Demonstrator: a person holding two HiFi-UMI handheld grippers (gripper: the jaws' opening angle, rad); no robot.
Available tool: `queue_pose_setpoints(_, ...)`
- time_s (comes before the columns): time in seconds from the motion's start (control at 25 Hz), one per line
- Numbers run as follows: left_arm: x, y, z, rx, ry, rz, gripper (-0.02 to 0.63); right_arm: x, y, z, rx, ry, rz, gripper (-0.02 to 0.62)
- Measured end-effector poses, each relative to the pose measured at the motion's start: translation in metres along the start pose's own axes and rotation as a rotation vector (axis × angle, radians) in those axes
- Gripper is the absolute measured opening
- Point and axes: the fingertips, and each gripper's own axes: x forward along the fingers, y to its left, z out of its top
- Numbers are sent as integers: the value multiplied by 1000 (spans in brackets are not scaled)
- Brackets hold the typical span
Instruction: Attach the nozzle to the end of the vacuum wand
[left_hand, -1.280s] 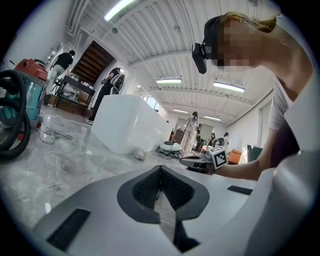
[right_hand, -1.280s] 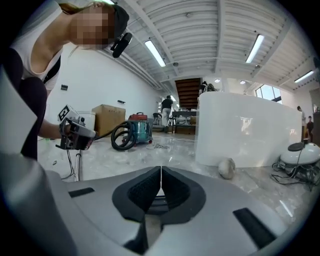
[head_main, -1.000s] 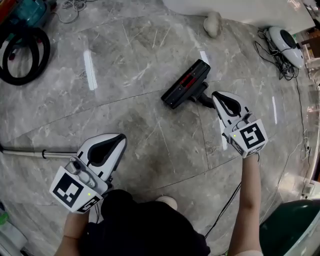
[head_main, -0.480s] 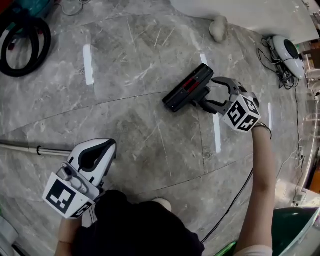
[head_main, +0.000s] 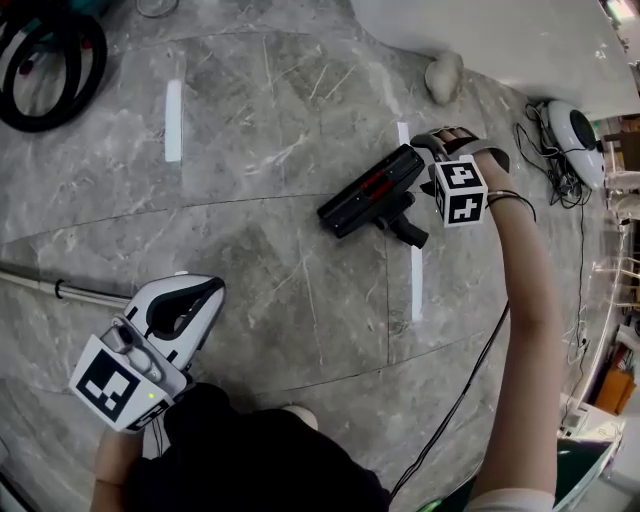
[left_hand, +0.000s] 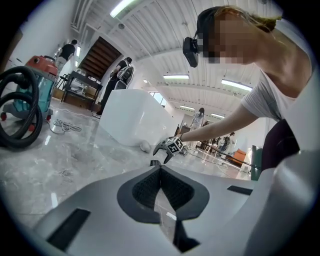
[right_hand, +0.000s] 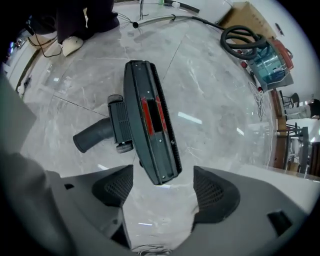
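Nozzle flat on the grey marble floor, right of centre, apart from the wand.
Right gripper hangs over the nozzle's far right end, pointing down. Its jaws have just been opening wide, with the head's tip between them (no pad touches it). Vacuum wand lies at near left, its end hidden behind the left gripper, whose jaws are pressed together on nothing.

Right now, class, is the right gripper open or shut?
Open: the right gripper has just been opening; nozzle beyond its parted pads, untouched.
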Motion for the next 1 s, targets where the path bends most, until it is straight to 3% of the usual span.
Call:
queue_pose_setpoints(0.48, 7, 3, -16, 4, 71, 42, 9, 48, 6, 8, -218, 48, 73, 353)
queue_pose_setpoints(0.72, 7, 4, -20, 0, 85, 60, 9, 54, 11, 14, -332, 67, 158, 356)
queue_pose_setpoints(0.88, 9, 4, -21, 2, 81, 58, 9, 55, 14, 13, -330, 83, 201, 354)
queue_pose_setpoints(1.0, 9, 4, -20, 1, 73, 56, 9, 54, 19, 13, -234, 86, 236, 354)
